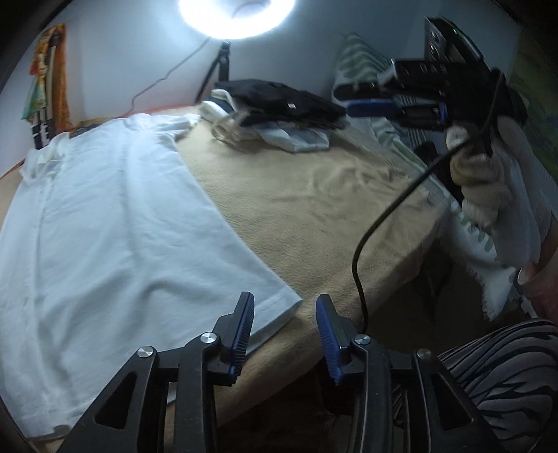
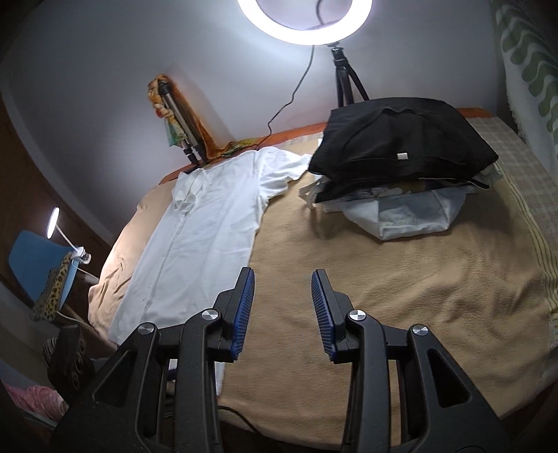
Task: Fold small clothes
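Note:
A white collared shirt (image 1: 104, 216) lies flat along the left of the tan blanket (image 1: 314, 195); it also shows in the right wrist view (image 2: 195, 244), collar at the far end. My left gripper (image 1: 284, 313) is open and empty, just above the shirt's near right hem corner. My right gripper (image 2: 282, 296) is open and empty, above the blanket by the shirt's right edge. In the left wrist view the right gripper (image 1: 369, 101) is held high at the right in a gloved hand.
A pile of folded clothes with a black garment on top (image 2: 401, 143) sits at the far right of the bed, also in the left wrist view (image 1: 279, 104). A ring light (image 2: 303, 21) on a tripod stands behind. A cable (image 1: 376, 226) hangs from the right gripper.

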{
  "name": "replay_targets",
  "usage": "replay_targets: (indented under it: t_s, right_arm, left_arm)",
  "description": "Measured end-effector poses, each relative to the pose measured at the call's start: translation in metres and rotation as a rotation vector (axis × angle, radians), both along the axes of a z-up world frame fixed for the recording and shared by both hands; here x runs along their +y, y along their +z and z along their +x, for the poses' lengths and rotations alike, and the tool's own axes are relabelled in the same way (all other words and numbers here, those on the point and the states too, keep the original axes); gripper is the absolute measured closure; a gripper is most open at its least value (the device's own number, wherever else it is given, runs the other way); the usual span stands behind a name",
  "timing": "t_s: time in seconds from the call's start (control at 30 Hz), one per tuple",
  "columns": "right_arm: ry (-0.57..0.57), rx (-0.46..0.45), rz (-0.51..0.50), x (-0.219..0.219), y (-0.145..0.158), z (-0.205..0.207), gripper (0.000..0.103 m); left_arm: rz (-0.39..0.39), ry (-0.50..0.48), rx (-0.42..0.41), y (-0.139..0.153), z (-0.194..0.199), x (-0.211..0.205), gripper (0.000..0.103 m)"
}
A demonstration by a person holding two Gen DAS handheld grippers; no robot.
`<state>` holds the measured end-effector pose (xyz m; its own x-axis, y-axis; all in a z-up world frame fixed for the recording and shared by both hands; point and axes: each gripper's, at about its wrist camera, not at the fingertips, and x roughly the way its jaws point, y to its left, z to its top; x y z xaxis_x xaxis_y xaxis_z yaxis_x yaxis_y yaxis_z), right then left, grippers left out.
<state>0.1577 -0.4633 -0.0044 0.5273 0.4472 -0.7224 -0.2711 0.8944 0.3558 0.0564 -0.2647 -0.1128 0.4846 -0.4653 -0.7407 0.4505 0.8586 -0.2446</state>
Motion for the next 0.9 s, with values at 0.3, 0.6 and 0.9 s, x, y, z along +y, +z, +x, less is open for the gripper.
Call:
replay_targets:
  t_s: [0.3, 0.6, 0.9]
  right_arm:
    - [0.019, 0.021, 0.048, -0.01, -0.013, 0.028, 0.066]
    - [0.07, 0.07, 0.11, 0.037, -0.029, 0.076, 0.061]
    - [0.004, 0.228, 0.145, 0.096, -0.077, 0.155, 0.061]
  left_arm:
    - [0.066, 0.047, 0.026, -0.02, 0.025, -0.008, 0.076]
    - [-0.085, 0.082, 0.054, -0.004, 0.033, 0.019, 0.103]
    - [-0.23, 0.138, 0.068, 0.015, 0.03, 0.054, 0.103]
